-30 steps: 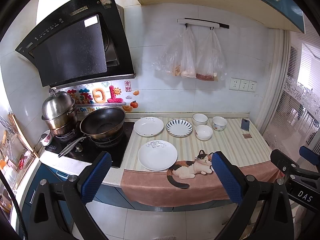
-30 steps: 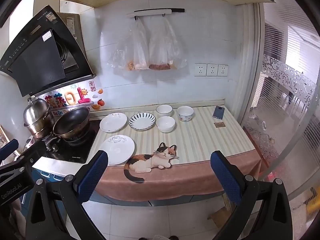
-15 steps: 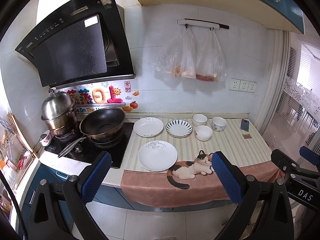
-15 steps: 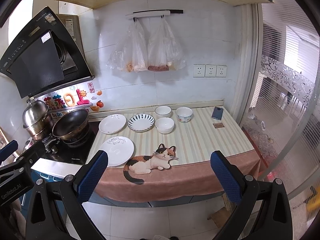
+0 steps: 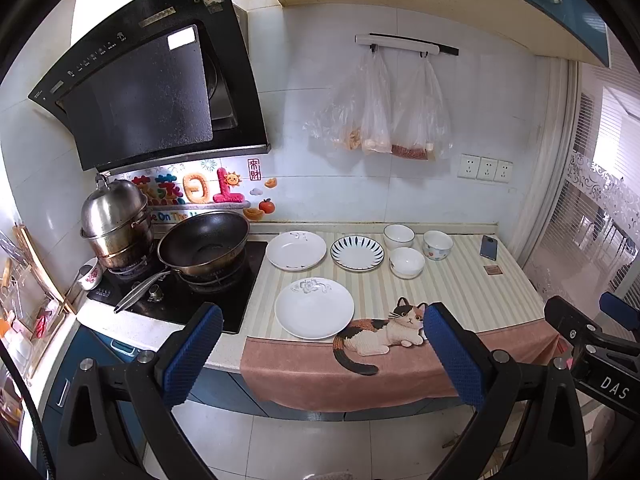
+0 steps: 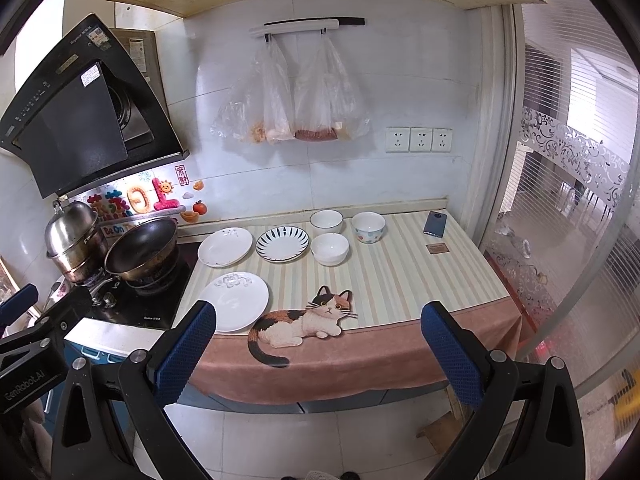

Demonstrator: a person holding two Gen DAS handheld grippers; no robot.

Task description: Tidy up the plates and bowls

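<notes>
Stretching across both views, the counter [image 5: 460, 292] with its striped cloth carries all the dishes, well ahead of and below both claws. Beside it on the left sits the hob with a dark wok [image 5: 204, 242] and a steel pot [image 5: 116, 216].

Three plates come next in size: the front white plate [image 5: 315, 308] near the counter's edge, the back white plate [image 5: 296, 250] close to the hob, and the striped plate [image 5: 357, 253] just right of it. Right of those stand three bowls close together: a rimmed white bowl [image 5: 399, 235] at the back, a plain white bowl [image 5: 407, 262] in front of it, and a patterned bowl [image 5: 437, 244] farthest right.

The left claw [image 5: 320, 356] is spread wide and empty; the right claw [image 6: 318, 354] likewise gapes with nothing between its pads.

Nothing looks stacked yet, so the task seems to be at its start. The front white plate lies forward and slightly left of centre in both views; as the left claw hangs to the left of the right one, it is probably the nearer to the plates, while the bowls fall more to the right claw's side.
</notes>
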